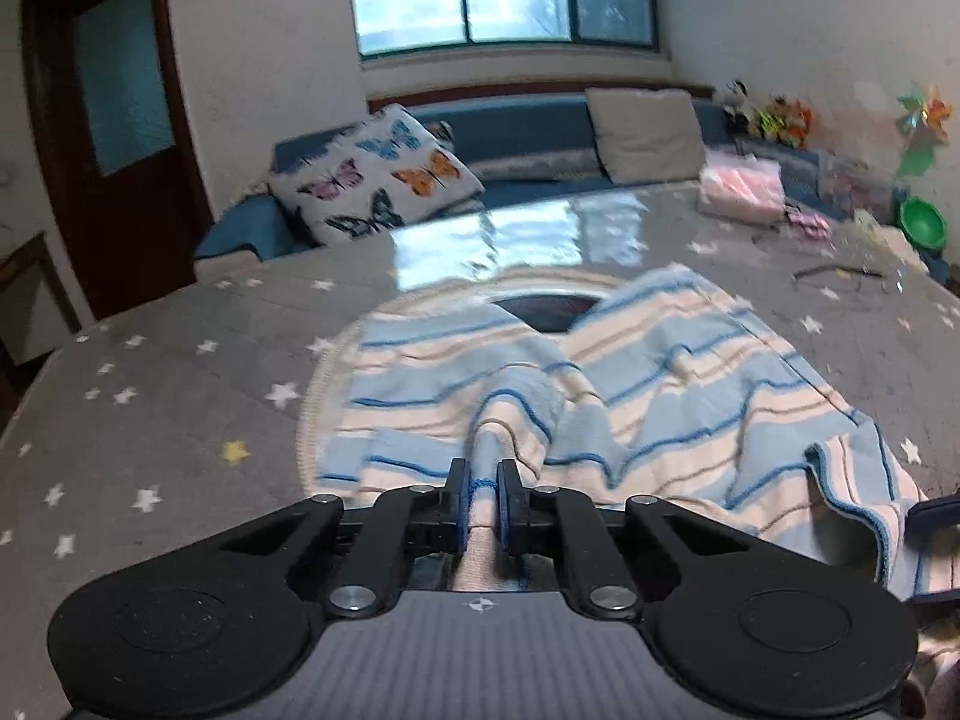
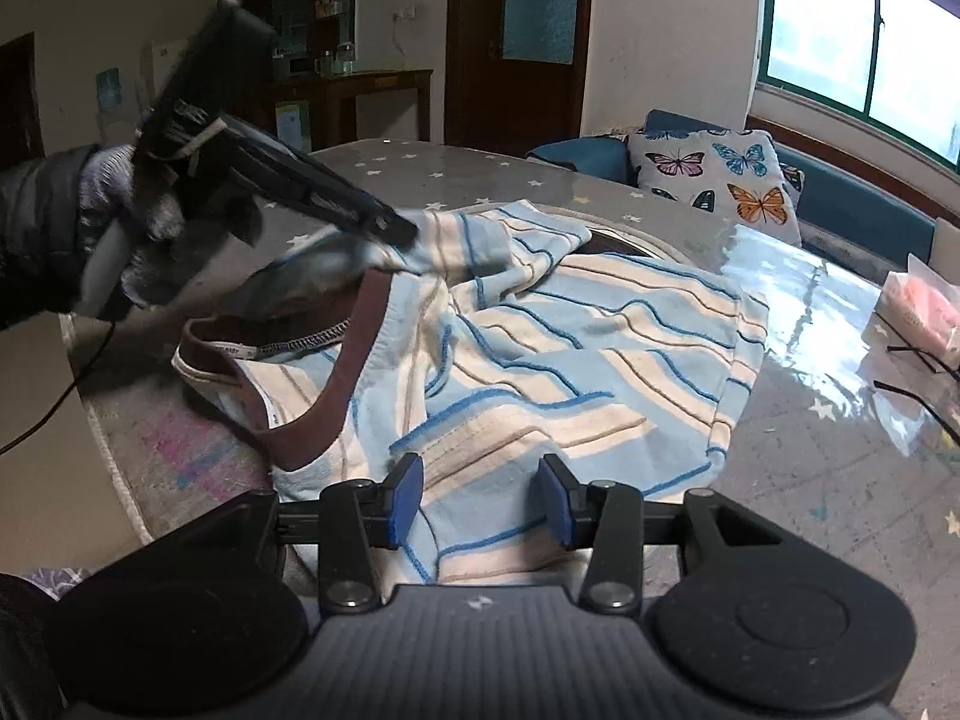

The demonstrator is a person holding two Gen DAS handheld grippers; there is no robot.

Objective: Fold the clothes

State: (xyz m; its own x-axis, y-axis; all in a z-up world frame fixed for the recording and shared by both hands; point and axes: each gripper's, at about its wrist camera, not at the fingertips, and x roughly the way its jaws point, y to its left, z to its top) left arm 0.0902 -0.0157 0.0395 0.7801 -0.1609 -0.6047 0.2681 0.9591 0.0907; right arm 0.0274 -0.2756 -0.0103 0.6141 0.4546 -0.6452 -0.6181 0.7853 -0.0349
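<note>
A light blue and cream striped shirt (image 1: 660,396) with a brown collar (image 2: 336,372) lies crumpled on the round table (image 1: 150,408). My left gripper (image 1: 483,483) is shut on a raised fold of the shirt, and the cloth runs back between its blue pads. In the right wrist view the left gripper (image 2: 399,234) pinches the shirt's far edge, held by a gloved hand (image 2: 120,192). My right gripper (image 2: 480,501) stands open at the shirt's (image 2: 570,348) near hem. The cloth lies between its pads (image 2: 405,498) without being pressed.
The table carries a grey cloth with stars under a glossy clear cover (image 2: 798,324). A pink packet (image 1: 741,189), a green bowl (image 1: 921,222) and thin black cords (image 2: 912,354) sit at its far side. A blue sofa with a butterfly cushion (image 1: 372,177) stands behind.
</note>
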